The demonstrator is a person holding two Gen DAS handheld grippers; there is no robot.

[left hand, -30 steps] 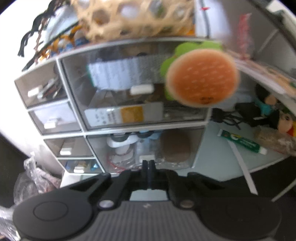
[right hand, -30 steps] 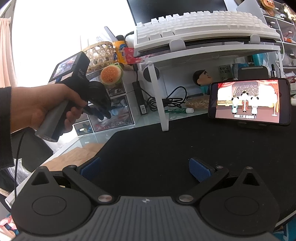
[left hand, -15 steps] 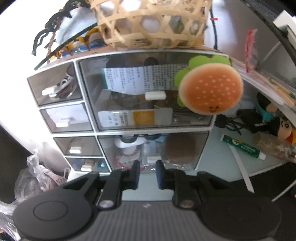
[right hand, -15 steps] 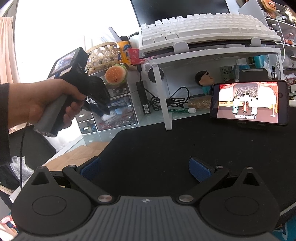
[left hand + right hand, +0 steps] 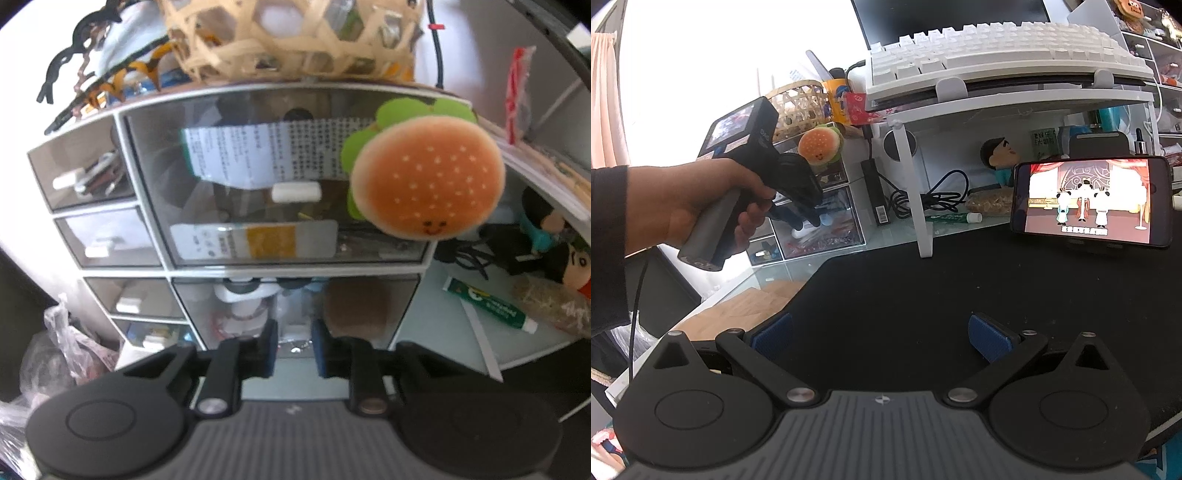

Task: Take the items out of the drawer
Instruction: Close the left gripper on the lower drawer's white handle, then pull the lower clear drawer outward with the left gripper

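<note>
A small clear-fronted drawer unit (image 5: pixel 291 273) stands on the desk; it also shows in the right wrist view (image 5: pixel 820 221). Its lower large drawer (image 5: pixel 295 306) holds a white object, wires and a brown item. My left gripper (image 5: pixel 293 349) is open a little, its blue pads on either side of that drawer's handle, close against the front. The upper large drawer (image 5: pixel 280 199) is shut, with a white handle (image 5: pixel 295 192). My right gripper (image 5: pixel 881 339) is wide open and empty over the black desk mat (image 5: pixel 960 288).
A plush burger (image 5: pixel 424 184) hangs in front of the upper drawer. A woven basket (image 5: pixel 288 37) sits on top of the unit. A green tube (image 5: pixel 487 306) and dolls lie to the right. A phone (image 5: pixel 1093 201) and a keyboard shelf (image 5: pixel 997 66) stand behind the mat.
My left gripper went from shut to slightly open and moved closer to the lower large drawer's front. The right gripper stayed still.
</note>
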